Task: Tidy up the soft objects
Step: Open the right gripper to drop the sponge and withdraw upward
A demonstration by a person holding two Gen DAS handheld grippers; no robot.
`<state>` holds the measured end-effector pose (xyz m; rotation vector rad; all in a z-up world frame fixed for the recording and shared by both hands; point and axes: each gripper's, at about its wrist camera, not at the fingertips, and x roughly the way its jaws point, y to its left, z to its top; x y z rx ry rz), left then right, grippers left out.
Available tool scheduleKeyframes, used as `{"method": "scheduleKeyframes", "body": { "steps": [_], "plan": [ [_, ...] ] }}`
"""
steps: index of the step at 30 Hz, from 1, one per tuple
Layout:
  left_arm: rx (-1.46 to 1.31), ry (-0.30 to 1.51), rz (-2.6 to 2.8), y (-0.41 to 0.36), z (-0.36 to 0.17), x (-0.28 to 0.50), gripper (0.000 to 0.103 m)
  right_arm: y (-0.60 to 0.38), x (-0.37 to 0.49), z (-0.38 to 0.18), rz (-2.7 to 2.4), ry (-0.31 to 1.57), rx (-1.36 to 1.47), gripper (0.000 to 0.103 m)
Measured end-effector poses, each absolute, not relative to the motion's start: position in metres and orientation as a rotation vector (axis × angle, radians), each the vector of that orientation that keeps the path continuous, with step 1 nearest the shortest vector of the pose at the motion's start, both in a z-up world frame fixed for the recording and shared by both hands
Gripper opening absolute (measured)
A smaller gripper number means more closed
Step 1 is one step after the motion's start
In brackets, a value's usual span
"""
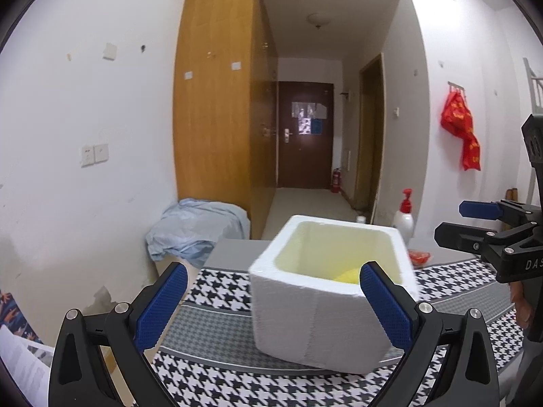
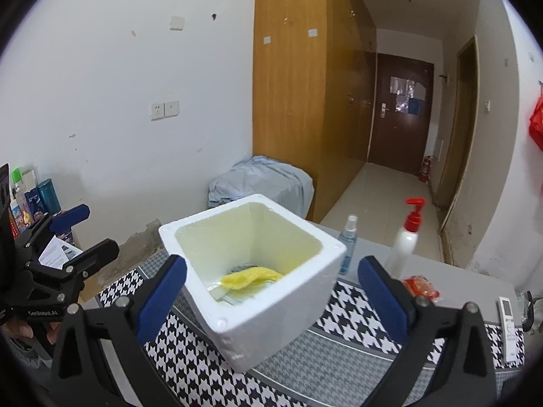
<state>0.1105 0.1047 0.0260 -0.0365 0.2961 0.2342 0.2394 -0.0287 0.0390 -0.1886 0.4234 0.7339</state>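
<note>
A white foam box (image 2: 271,322) stands on a black-and-white houndstooth mat (image 2: 356,356). A yellow soft cloth (image 2: 251,278) lies at its bottom; in the left wrist view only a yellow corner (image 1: 348,276) shows over the box (image 1: 305,322) rim. My right gripper (image 2: 271,264) is open wide just in front of the box, nothing between its blue pads. My left gripper (image 1: 273,271) is open wide too, near the box's other side and empty. Each gripper shows in the other's view: the right gripper (image 1: 475,224) at the right edge, the left gripper (image 2: 78,234) at the left.
Behind the box stand a white pump bottle (image 2: 407,237) with a red head and a small spray bottle (image 2: 348,244). A red packet (image 2: 420,286) and a white remote (image 2: 509,325) lie to the right. A pale blue cloth heap (image 2: 264,183) sits by the wooden wardrobe (image 2: 298,84).
</note>
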Motion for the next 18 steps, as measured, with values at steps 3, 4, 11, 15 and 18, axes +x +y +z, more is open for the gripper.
{"method": "scheduleKeyframes", "body": {
  "steps": [3,4,11,15,18],
  "plan": [
    [-0.016,0.288,0.206,0.091,0.029,0.111,0.102,-0.043,0.234,0.041,0.708,0.408,-0.173,0.102],
    [-0.009,0.286,0.195,0.087,0.031,0.111,0.102,-0.049,0.231,0.042,0.7,0.4,-0.163,0.102],
    [0.03,0.272,0.129,0.054,0.036,0.11,0.102,-0.086,0.216,0.044,0.654,0.365,-0.119,0.102],
    [0.027,0.263,0.101,0.044,0.038,0.107,0.102,-0.104,0.207,0.044,0.614,0.345,-0.1,0.102],
    [0.016,0.249,0.07,0.039,0.039,0.104,0.102,-0.119,0.203,0.046,0.592,0.327,-0.08,0.102]
  ]
}}
